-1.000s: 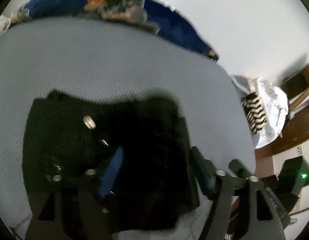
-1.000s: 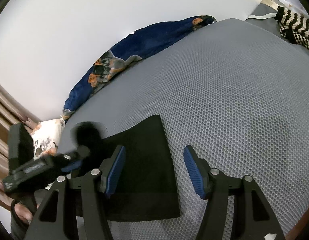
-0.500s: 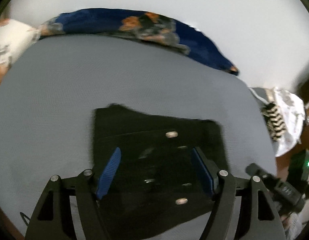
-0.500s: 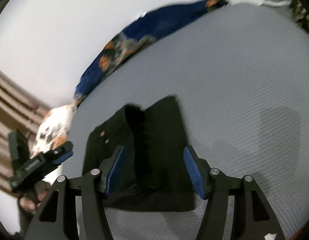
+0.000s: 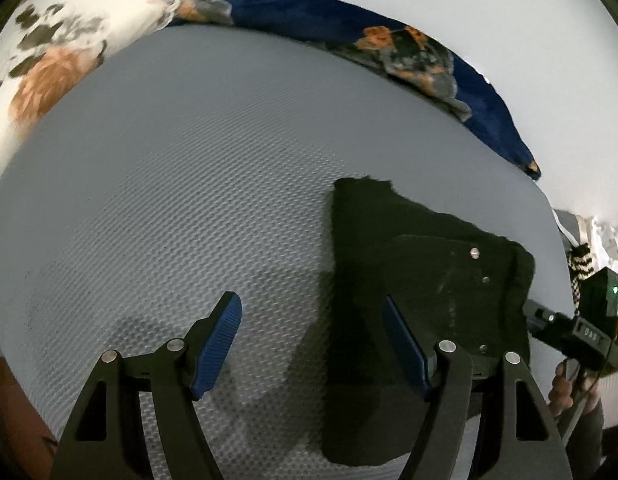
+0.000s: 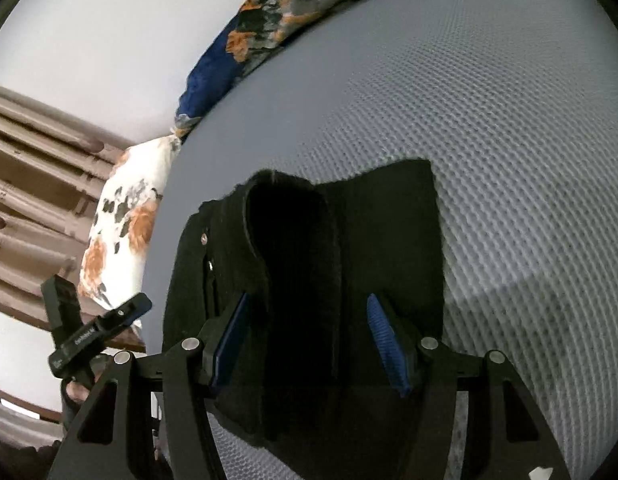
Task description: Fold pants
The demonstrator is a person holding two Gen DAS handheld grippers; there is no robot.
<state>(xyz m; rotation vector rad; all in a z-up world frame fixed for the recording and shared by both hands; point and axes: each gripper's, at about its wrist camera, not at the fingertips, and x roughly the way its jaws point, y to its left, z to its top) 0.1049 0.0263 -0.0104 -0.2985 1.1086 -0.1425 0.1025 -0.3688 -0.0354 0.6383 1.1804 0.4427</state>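
Where visible in both wrist views, black pants [image 5: 413, 280] lying folded into a compact block on grey mattress [image 5: 189, 184], toward near edge. Small metal studs [image 5: 474, 253] noted on upper layer. Left gripper [image 5: 311, 344] above mattress, jaws apart, nothing between them; left pad over bare mesh, right pad over left margin of pants, contact not determinable. Right gripper [image 6: 307, 344] directly over pants [image 6: 309, 248], jaws apart, straddling a raised dark fold; pads [image 6: 383, 340] not seen pressing cloth. Blue floral blanket [image 5: 389, 44] bunched along far edge of mattress against white wall. White floral pillow [image 5: 53, 52] at far left corner. Striped cloth [image 5: 581, 264] off right edge. Hand [image 5: 565, 384] seen at right margin of left view, holding right gripper's handle.
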